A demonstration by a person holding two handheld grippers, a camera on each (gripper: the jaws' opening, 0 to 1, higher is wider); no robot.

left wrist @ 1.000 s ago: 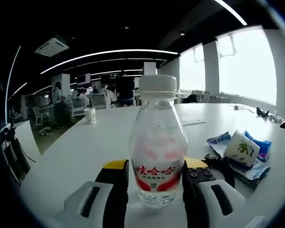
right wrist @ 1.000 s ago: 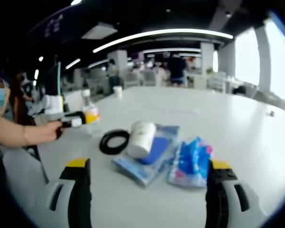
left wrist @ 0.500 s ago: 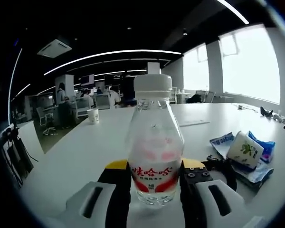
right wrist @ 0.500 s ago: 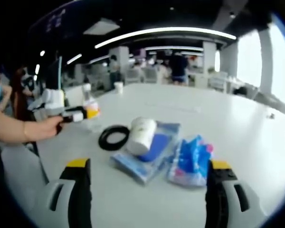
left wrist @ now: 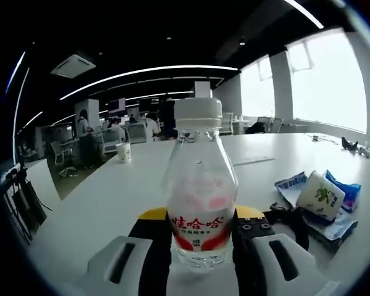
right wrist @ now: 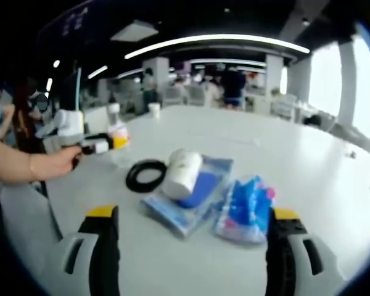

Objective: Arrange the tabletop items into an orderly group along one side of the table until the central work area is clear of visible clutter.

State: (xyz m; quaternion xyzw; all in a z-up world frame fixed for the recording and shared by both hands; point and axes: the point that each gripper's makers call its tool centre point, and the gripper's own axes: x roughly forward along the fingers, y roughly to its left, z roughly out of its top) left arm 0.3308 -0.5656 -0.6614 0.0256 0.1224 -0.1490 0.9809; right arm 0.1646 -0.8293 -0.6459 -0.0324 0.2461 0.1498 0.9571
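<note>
A clear bottle (left wrist: 198, 197) with a white cap and a red label stands upright between the jaws of my left gripper (left wrist: 200, 217), which is shut on it low on its body. In the right gripper view the same bottle (right wrist: 116, 131) and left gripper (right wrist: 98, 147) sit at the table's left edge, held by a person's hand. My right gripper (right wrist: 192, 214) stands open above the table, short of a black ring (right wrist: 147, 175), a white roll (right wrist: 182, 172), a flat blue packet (right wrist: 191, 200) and a blue wipes pack (right wrist: 245, 209).
The white table (right wrist: 246, 142) runs far back, with a paper cup (right wrist: 154, 110) at its far side. In the left gripper view the white roll (left wrist: 314, 196) and blue packets (left wrist: 346, 191) lie to the right. Desks and people fill the office behind.
My left jaws have drawn in slightly against the bottle, and the bottle with its gripper sits a little higher in the right gripper view. The right gripper and the cluttered items have not moved.
</note>
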